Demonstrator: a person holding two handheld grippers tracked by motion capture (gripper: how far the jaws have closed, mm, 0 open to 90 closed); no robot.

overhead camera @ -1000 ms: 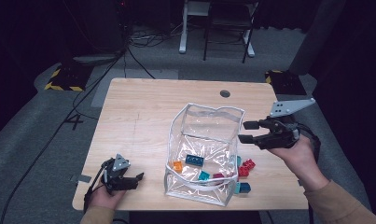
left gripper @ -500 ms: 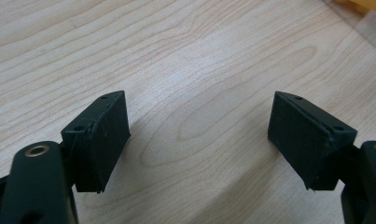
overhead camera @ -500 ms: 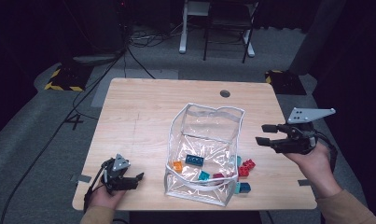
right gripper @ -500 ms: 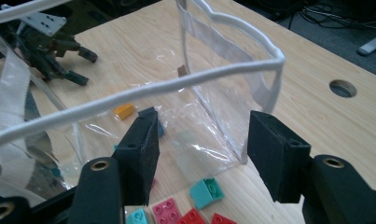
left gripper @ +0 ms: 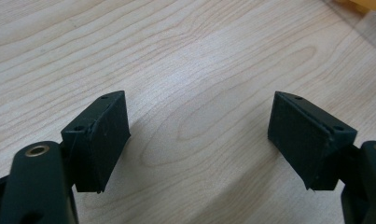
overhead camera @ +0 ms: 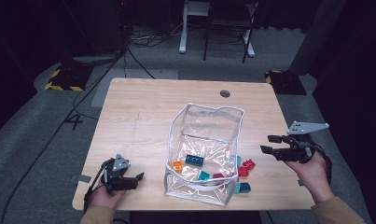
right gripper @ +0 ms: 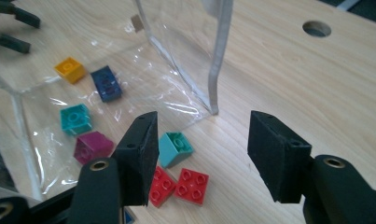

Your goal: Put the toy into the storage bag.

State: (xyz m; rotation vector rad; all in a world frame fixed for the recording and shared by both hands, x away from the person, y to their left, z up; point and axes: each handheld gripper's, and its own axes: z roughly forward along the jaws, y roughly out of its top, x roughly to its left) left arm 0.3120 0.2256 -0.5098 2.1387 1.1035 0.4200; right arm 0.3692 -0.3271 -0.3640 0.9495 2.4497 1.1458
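Observation:
A clear plastic bag with white trim stands open in the middle of the table. Inside it lie an orange brick, a dark blue brick, a teal brick and a magenta brick. On the wood beside the bag's right wall lie a light teal brick and two red bricks. My right gripper hovers low over them, open and empty, to the right of the bag. My left gripper rests near the front left corner, open over bare wood.
The wooden table has a round cable hole at the back right. Another blue-green brick lies by the bag's front right corner. Cables and a desk frame stand on the floor beyond the table.
My right gripper has sunk toward the table beside the bag's right side, with its jaws still apart. The left gripper has stayed put.

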